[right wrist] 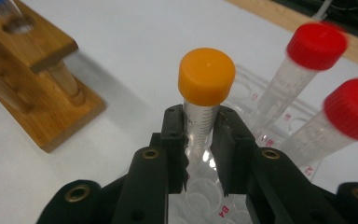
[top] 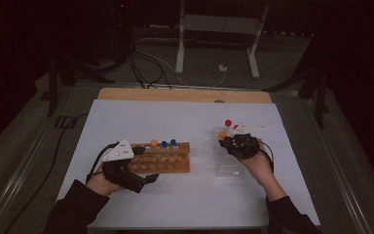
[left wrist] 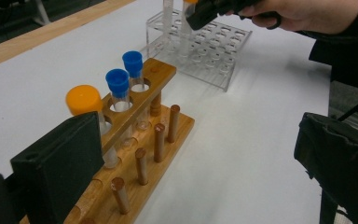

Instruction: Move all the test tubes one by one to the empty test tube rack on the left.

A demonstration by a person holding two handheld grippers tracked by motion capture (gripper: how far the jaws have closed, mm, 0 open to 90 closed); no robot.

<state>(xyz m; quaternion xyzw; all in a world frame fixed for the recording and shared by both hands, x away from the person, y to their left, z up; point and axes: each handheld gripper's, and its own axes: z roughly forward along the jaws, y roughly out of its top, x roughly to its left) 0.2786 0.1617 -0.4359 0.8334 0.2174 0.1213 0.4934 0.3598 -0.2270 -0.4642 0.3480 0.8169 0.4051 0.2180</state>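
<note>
Your left claw (top: 148, 178) stands open beside the wooden rack (top: 161, 157), steadying nothing. At the clear rack (top: 226, 158) on the bench (top: 185, 122), your right claw (right wrist: 200, 140) is clamped on the orange-capped tube (right wrist: 204, 93), upright, just below its cap. You look to be mid-transfer: next, lift straight up, clear of the red-capped tubes (right wrist: 314, 51).

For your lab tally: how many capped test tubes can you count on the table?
6. Wooden rack: one orange-capped tube, two blue-capped tubes. Clear rack: two red-capped tubes, one orange-capped tube in the right hand-held gripper.
</note>
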